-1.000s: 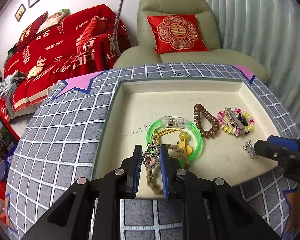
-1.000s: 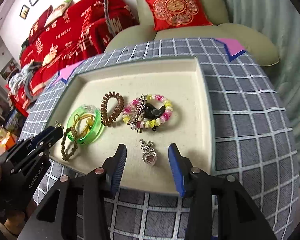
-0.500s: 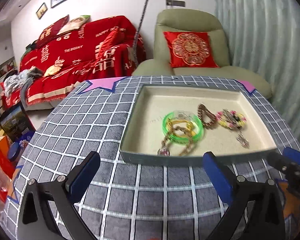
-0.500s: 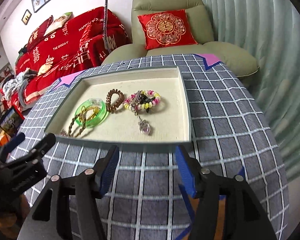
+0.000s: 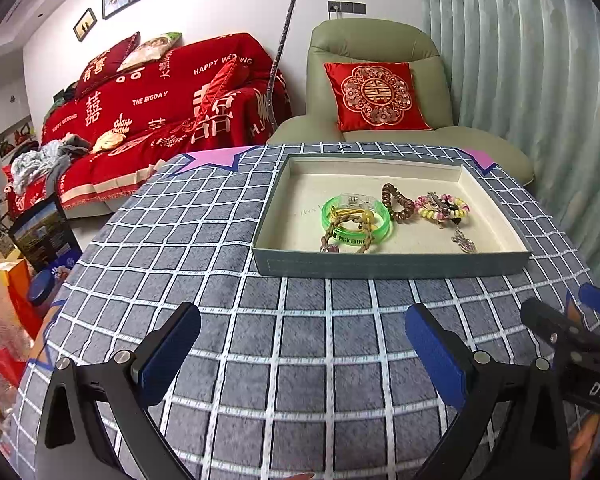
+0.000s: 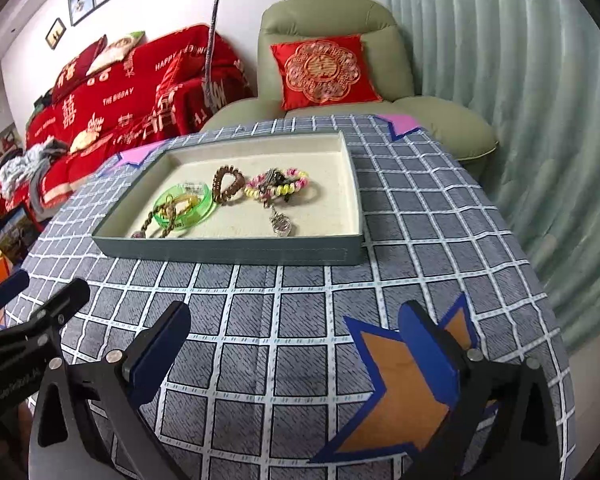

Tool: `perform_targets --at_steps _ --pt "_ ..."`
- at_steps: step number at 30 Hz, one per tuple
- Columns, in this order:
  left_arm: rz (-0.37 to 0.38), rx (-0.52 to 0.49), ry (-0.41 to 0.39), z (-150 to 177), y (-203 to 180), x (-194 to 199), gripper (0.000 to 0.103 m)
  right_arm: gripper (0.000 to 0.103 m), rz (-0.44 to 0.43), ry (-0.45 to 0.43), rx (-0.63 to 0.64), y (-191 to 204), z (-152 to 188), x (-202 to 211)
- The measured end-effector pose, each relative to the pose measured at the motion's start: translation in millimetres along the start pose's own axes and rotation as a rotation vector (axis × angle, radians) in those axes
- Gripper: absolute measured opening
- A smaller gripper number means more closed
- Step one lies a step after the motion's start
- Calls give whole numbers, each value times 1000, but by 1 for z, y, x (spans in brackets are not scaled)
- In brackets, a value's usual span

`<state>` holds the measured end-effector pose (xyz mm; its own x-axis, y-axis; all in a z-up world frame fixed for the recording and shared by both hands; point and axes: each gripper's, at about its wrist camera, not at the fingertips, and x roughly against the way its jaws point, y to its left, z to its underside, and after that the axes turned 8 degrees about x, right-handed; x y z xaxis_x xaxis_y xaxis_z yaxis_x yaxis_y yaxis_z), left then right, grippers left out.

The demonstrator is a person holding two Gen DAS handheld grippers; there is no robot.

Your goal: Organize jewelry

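Your left gripper and right gripper hang spread wide and empty above the checked cloth — the tray of jewelry lies beyond both, apart from them.

Checked counter cloth between both wide-open claws and the tray at 12 o'clock lies bare. The tray's near wall stands across the approach. Inside, jewelry crowds the middle; bare floor along the far wall and at 1 o'clock.
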<state>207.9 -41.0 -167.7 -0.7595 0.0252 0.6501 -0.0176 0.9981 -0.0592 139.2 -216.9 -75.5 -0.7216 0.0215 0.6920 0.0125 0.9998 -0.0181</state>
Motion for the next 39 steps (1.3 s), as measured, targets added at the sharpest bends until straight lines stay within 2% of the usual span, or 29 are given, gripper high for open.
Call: perform_targets --at_steps 14,39 --pt "3 12 18 13 2 19 103 103 44 -14 9 1 8 24" --pt "4 18 25 16 6 26 103 103 40 -12 23 8 9 30"
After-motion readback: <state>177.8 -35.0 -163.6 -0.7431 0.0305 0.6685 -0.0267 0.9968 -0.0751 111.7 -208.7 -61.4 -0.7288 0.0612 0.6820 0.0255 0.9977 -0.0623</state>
